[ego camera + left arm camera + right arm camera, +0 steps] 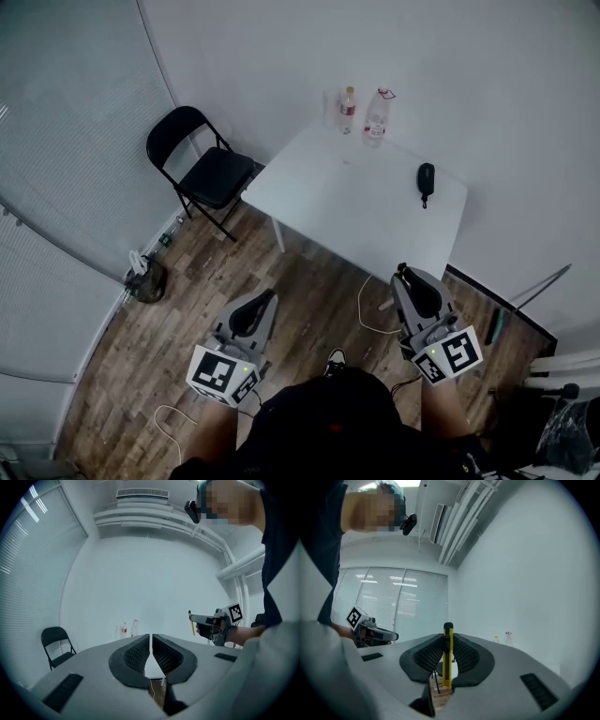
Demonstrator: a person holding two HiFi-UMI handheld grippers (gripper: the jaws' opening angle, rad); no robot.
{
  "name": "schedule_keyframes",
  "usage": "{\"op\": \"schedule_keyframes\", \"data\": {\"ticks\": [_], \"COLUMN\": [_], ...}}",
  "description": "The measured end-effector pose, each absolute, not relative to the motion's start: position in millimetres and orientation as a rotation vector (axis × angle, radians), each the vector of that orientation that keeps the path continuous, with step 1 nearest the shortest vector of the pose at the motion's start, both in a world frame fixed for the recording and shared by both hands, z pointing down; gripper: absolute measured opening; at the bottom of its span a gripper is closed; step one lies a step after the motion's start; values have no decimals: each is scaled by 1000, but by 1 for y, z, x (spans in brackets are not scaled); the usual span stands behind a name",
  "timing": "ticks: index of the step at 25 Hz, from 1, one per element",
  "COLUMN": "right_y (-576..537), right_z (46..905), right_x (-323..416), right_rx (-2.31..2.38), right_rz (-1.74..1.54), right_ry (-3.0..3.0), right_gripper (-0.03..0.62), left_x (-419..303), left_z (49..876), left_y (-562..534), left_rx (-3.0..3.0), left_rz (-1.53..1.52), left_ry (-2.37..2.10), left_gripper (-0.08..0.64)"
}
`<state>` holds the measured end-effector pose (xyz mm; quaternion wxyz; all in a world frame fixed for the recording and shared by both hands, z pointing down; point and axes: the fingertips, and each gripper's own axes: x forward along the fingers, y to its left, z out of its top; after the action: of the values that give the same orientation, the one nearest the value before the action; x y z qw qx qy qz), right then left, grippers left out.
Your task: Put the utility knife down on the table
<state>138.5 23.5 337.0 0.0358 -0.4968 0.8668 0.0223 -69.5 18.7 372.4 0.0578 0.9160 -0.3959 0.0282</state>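
The yellow utility knife point(447, 658) stands upright between the jaws of my right gripper point(447, 654), which is shut on it. In the head view the right gripper point(410, 278) hovers just short of the white table's point(328, 197) near edge, over the wooden floor. The left gripper view shows the same knife point(191, 623) as a thin yellow strip at the right gripper's tip. My left gripper point(257, 302) hangs lower left over the floor. Its jaws point(150, 654) are closed together with nothing between them.
On the white table stand two bottles point(361, 114) at the far edge and a black object point(426, 179) near the right side. A black folding chair point(204, 168) stands left of the table. A white cable point(367, 309) lies on the floor.
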Motion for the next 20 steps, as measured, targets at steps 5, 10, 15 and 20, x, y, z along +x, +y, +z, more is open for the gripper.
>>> {"op": "schedule_keyframes", "data": {"ticks": [5, 10, 15, 20], "right_y": [-22, -59, -87, -119], "right_z": [348, 359, 375, 383], "right_x": [180, 211, 230, 233], "right_rx": [-1517, -1498, -1486, -1509], "right_rz": [8, -49, -96, -125], "right_ry": [2655, 2661, 2644, 2640], "right_gripper": [74, 74, 74, 74], "left_x": [-33, 0, 28, 29], "left_z": [377, 382, 400, 400], "left_y": [-24, -58, -84, -118], "left_rx": [2754, 2738, 2742, 2746], "left_rz": [132, 178, 245, 229], "left_ry": [-1219, -1224, -1181, -1169], "left_gripper": [37, 37, 37, 37]}}
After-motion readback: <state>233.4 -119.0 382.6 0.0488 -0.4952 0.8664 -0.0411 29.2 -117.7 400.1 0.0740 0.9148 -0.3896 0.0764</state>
